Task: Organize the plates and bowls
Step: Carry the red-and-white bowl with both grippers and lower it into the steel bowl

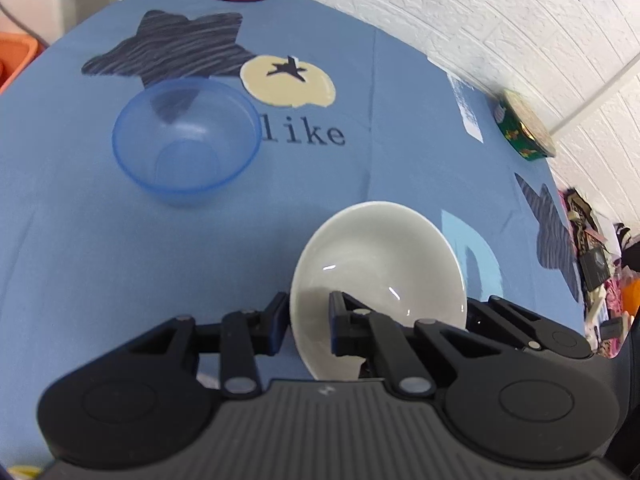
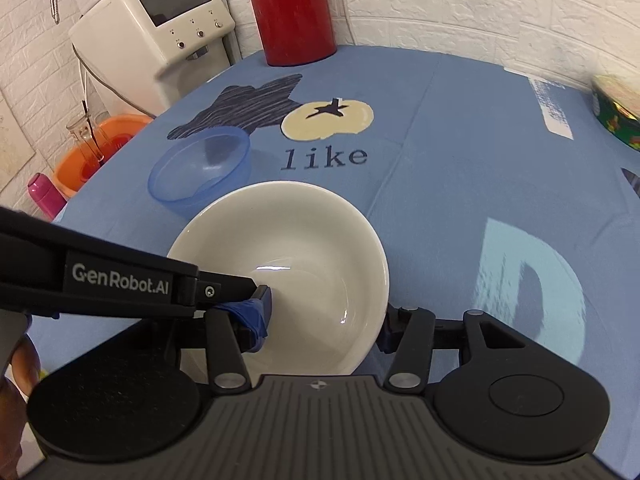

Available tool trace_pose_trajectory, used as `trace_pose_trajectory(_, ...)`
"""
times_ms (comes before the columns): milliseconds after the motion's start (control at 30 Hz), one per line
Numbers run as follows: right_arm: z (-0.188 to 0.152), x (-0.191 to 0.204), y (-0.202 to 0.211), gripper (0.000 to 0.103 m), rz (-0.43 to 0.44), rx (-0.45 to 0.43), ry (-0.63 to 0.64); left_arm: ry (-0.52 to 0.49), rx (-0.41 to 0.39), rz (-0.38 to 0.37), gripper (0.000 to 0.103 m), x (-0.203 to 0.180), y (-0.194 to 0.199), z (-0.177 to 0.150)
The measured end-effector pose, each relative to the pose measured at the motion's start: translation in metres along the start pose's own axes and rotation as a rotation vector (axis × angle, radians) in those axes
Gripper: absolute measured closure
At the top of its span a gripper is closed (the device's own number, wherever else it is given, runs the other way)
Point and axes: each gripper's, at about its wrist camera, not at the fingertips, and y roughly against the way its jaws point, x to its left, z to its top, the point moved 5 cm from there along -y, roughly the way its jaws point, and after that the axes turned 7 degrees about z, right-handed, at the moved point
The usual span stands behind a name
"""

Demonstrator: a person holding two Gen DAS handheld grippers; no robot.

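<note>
My left tool [image 1: 309,322] pinches the near rim of the white bowl [image 1: 376,256], one finger inside and one outside. My right tool [image 2: 324,330] is spread wide around that same bowl, its fingers on either side, gripping nothing that I can see. Farther out on the blue-clothed desk [image 1: 420,152], the clear blue bowl [image 1: 186,140] sits upright, apart.

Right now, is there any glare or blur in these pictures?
Left wrist view: small glare streaks inside the white bowl; the green tin at the table's edge is smeared. Right wrist view: highlights on the red jug; straight wall lines bow near the rim.
</note>
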Motion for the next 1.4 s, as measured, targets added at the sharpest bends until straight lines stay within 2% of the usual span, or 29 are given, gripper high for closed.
trace_pose_trajectory(100,-0.013,0.009,0.018,0.065,-0.018,0.009,-0.009,0.0,0.024,-0.024,0.102,-0.002,0.015,-0.017)
trace_pose_trajectory(267,-0.035,0.025,0.067,0.064,-0.044,-0.018,-0.011,-0.035,0.018,-0.087,0.102,-0.01,0.056,-0.05)
trace_pose_trajectory(500,-0.09,0.049,0.13,0.064,-0.12,-0.045,-0.027,-0.104,0.02,-0.164,0.102,-0.024,0.104,-0.117)
trace_pose_trajectory(700,-0.144,0.055,0.142,0.064,-0.16,-0.012,-0.09,-0.159,0.086,-0.177,0.103,-0.026,0.102,-0.177)
trace_pose_trajectory(800,-0.163,0.054,0.139,0.064,-0.161,0.009,-0.119,-0.173,0.117,-0.171,0.103,-0.024,0.093,-0.196)
trace_pose_trajectory(933,-0.18,0.05,0.133,0.064,-0.15,0.03,-0.147,-0.173,0.146,-0.166,0.103,-0.022,0.082,-0.209)
trace_pose_trajectory(1067,-0.183,0.046,0.132,0.064,-0.13,0.016,-0.165,-0.191,0.12,-0.17,0.103,-0.021,0.082,-0.21)
trace_pose_trajectory(1167,-0.184,0.045,0.132,0.064,-0.119,0.011,-0.177,-0.203,0.104,-0.166,0.099,-0.02,0.083,-0.206)
trace_pose_trajectory(1300,-0.184,0.043,0.136,0.064,-0.112,-0.003,-0.193,-0.226,0.083,-0.174,0.09,-0.021,0.085,-0.203)
trace_pose_trajectory(1400,-0.182,0.044,0.148,0.063,-0.153,-0.034,-0.166,-0.236,0.044,-0.209,0.058,-0.021,0.095,-0.199)
